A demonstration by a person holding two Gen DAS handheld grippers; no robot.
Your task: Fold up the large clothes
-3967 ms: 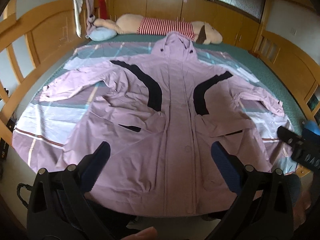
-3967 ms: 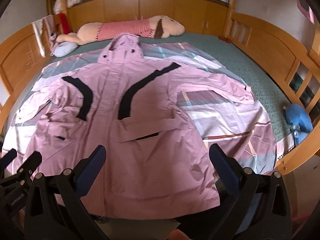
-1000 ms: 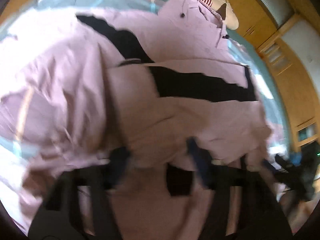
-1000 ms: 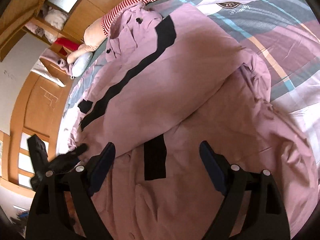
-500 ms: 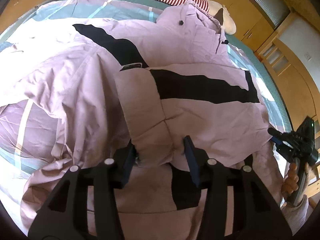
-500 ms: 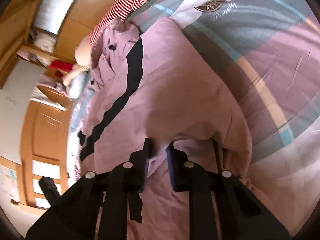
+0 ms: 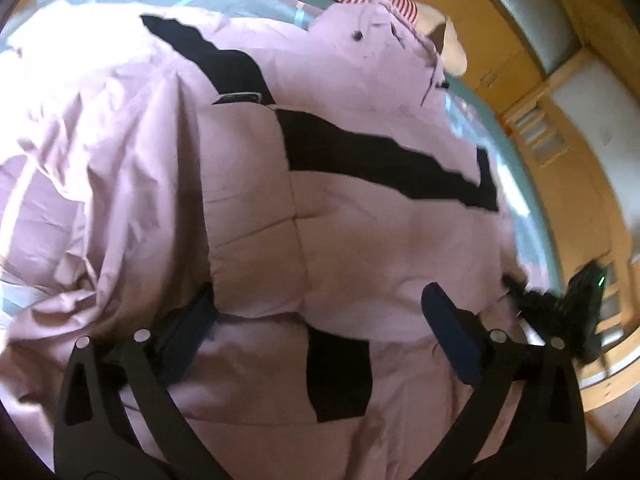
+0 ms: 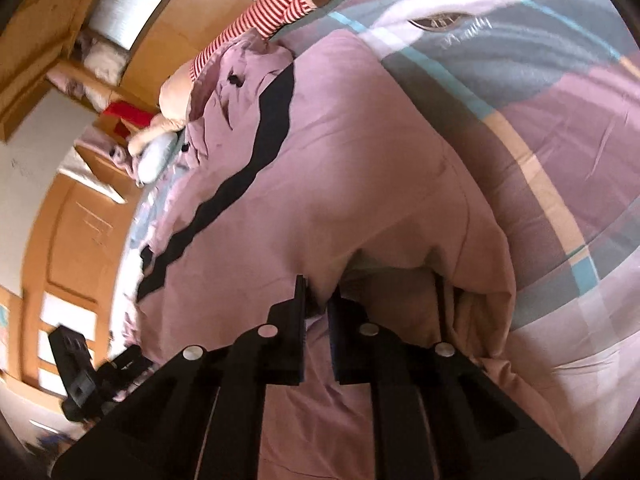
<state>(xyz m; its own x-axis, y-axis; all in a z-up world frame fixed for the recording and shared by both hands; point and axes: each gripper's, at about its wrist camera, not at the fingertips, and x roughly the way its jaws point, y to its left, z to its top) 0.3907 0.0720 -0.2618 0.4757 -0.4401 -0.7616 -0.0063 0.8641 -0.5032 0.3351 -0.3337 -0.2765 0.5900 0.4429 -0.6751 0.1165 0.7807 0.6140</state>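
Left claw [image 7: 320, 320] is spread wide now; half a second ago it was pinched narrow on the folded sleeve. Nothing is held between its fingers; the sleeve's end is seen just ahead of them, resting on the jacket [image 7: 360, 232]. Right claw [image 8: 318, 312] is pressed together on a fold of the jacket [image 8: 360, 184], tighter than half a second ago. That fold is lifted into a ridge right at the fingertips. Four seconds ago the jacket was laid flat and open on the bed [image 8: 560, 120]; now one sleeve is folded across the body, black stripes crossing. Jacket is kept on the bed, hood toward the striped plush [image 8: 280, 16]. Both views are slightly blurred.
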